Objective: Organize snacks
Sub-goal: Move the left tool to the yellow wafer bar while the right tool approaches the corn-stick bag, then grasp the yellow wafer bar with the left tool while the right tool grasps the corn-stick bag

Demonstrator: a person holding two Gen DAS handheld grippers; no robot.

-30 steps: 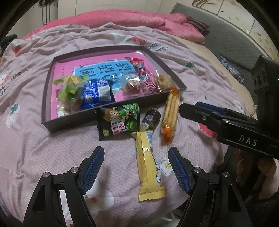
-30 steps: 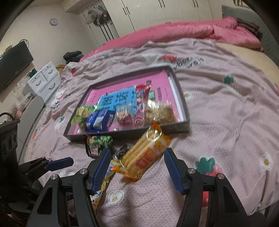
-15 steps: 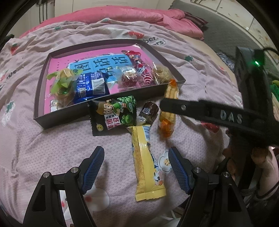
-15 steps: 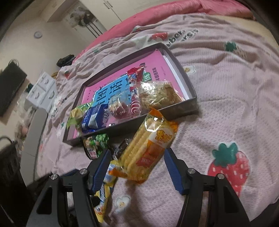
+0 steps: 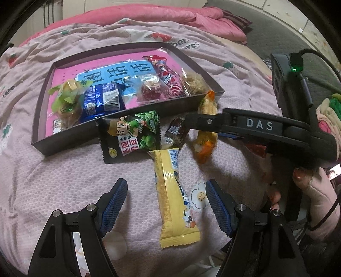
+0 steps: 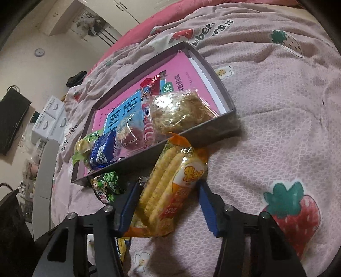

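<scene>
A dark tray (image 5: 64, 138) on the bed holds several wrapped snacks over a pink sheet. In front of it lie a green pea packet (image 5: 130, 136), a brown candy (image 5: 175, 133), a long yellow wafer pack (image 5: 172, 196) and an orange cracker pack (image 5: 205, 136). My left gripper (image 5: 166, 187) hovers open above the yellow pack's near half, clear of it. My right gripper (image 6: 168, 189) straddles the orange cracker pack (image 6: 170, 191), which lies on the bed against the tray wall (image 6: 213, 125). Its jaws are closing; the left pad touches the wrapper and the right pad is just beside it.
The bed cover (image 6: 277, 127) is pink with strawberry prints and a pink duvet (image 5: 170, 15) is bunched at the far end. A hand in a pink sleeve (image 5: 319, 191) holds the right gripper. A white drawer unit (image 6: 49, 119) and a dark screen (image 6: 10, 123) stand left of the bed.
The right gripper dropped and rolled over the orange cracker pack, and its jaws narrowed around it. The left gripper kept still and open.
</scene>
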